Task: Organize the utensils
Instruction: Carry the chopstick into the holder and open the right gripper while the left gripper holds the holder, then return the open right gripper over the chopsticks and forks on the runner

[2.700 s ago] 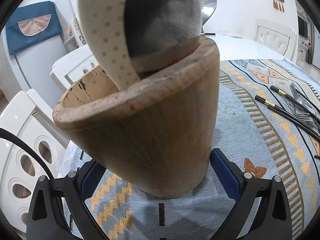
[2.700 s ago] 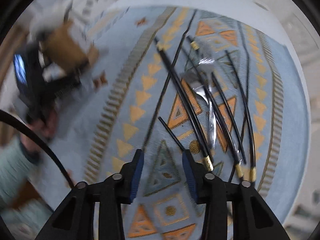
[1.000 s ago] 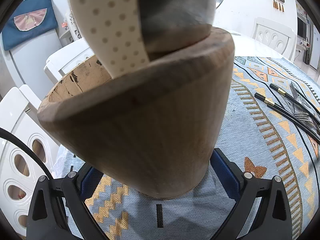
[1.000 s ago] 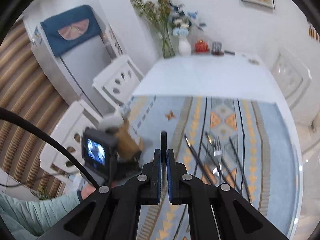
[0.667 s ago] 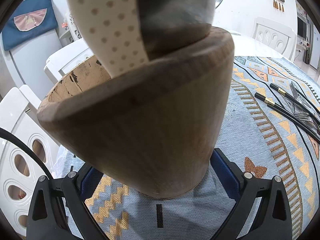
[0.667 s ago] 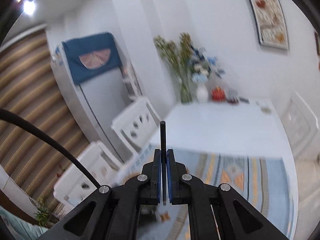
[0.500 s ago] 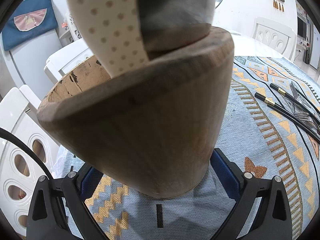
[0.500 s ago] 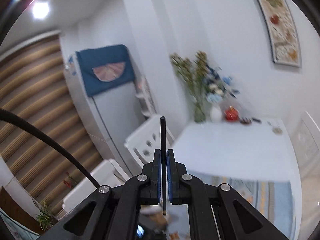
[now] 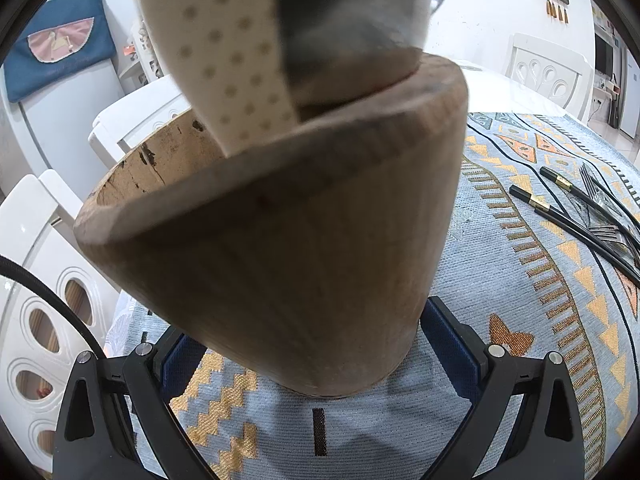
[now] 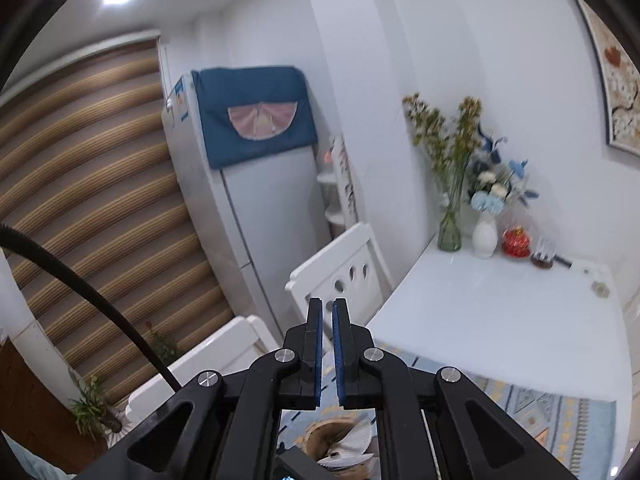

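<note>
Only the left wrist view shows the black chopsticks [image 9: 576, 216] and forks [image 9: 612, 232] lying at three o'clock on the patterned blue tablecloth [image 9: 520, 280]. There the left gripper [image 9: 316, 344] clamps the tilted wooden holder [image 9: 288, 248], a dotted white ladle [image 9: 224, 48] standing inside. The right wrist view looks toward a fridge [image 10: 256, 200] and flower vases [image 10: 468, 232]; the right gripper [image 10: 327, 312], jaws nearly pressed together with nothing between them, hangs above the holder at six o'clock.

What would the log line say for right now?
left gripper: shut on wooden holder, tilted | right gripper: shut, nothing seen between pads, above holder | chopsticks, forks: on cloth
</note>
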The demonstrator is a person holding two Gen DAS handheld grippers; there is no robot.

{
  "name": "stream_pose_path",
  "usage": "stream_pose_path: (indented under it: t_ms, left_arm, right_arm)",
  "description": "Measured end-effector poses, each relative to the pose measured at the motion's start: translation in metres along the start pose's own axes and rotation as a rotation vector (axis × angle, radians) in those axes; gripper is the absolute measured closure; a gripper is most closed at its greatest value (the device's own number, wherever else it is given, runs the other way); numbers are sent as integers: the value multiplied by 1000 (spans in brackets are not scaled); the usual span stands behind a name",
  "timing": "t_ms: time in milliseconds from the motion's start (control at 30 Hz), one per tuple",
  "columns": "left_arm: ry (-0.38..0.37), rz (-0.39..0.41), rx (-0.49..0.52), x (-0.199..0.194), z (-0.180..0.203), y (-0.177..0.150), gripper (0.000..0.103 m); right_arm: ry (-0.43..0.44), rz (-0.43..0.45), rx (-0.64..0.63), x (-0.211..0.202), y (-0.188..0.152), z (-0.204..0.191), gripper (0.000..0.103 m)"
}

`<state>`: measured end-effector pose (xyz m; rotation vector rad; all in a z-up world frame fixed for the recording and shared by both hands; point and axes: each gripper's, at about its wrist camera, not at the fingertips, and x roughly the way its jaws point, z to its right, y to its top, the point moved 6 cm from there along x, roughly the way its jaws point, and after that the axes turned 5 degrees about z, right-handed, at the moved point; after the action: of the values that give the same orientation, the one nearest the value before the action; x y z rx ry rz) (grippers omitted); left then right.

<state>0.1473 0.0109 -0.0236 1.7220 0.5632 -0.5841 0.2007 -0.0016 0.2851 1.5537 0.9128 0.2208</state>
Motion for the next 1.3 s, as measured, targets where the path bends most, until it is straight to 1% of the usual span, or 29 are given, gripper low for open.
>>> stream_pose_path:
  t_ms: [133, 200, 333, 433, 500, 567, 633, 767, 900, 1000, 1100, 1167, 1300]
  left_arm:
    - [0, 0, 0, 1, -1, 0, 2]
    - [1, 0, 1, 1, -2, 0, 2]
    - [11, 7, 17, -6, 1, -2, 2]
    - [2, 49, 38, -31, 5, -12, 2]
    - [-8, 48, 45, -45, 8, -25, 2]
    - [10, 50, 64, -52, 10, -33, 2]
    - [25, 70, 74, -58, 9, -31, 2]
    - [38, 88, 70, -57, 5, -20, 2]
    - [66, 97, 62, -47, -1, -5, 2]
    - [74, 96, 52, -35, -5, 4, 2]
    - [63, 79, 37, -21, 0, 9, 2]
    - [74, 71, 15, -13, 0, 14, 1]
    - [68, 68, -27, -10, -4, 18, 1]
  right_arm:
    - [10, -65, 29, 17, -26, 8, 99]
    - [22, -81, 60, 16, -33, 13, 99]
    - [28, -92, 144, -2, -40, 32, 98]
    - [-29, -100, 166, -25, -52, 52, 97]
    - [-73, -121, 186, -39, -68, 68, 91]
    - [-111, -155, 224, -49, -88, 86, 74]
    - [-142, -183, 282, -56, -110, 102, 69]
    - [-157, -257, 432, -66, -156, 124, 69]
    - [-165, -281, 484, -74, -178, 131, 69]
    - [-184, -293, 479, -75, -183, 133, 69]
    - [-189, -304, 489, -73, -184, 136, 69]
    - [-203, -308, 482, -72, -184, 137, 69]
    - [-233, -319, 468, -78, -188, 142, 69]
